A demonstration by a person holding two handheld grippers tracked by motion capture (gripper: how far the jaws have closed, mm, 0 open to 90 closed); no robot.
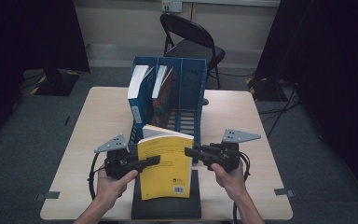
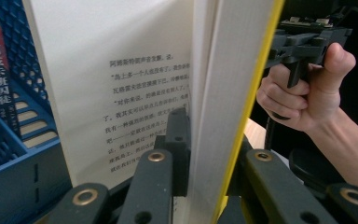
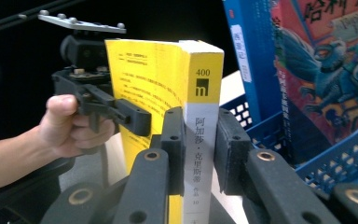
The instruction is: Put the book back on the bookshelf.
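Yellow paperback [image 1: 164,165] stands upright above the near edge of the surface [image 1: 93,135], held from both sides over a dark block [image 1: 168,205] that it partly hides. At its left the left gripper [image 1: 151,161] points level inward, the hand [image 1: 114,182] wrapped under its body; its jaws are closed on the back cover and a sheaf of pages, with the book falling open beside them to a printed page. At its right the right gripper [image 1: 191,151] also lies level, its jaws clamped on the spine, the pads pressing both sides. Both forearms are cut off by the bottom edge. Behind the book a blue file rack [image 1: 189,100] holds two more books [image 1: 161,95]; its lower front is hidden
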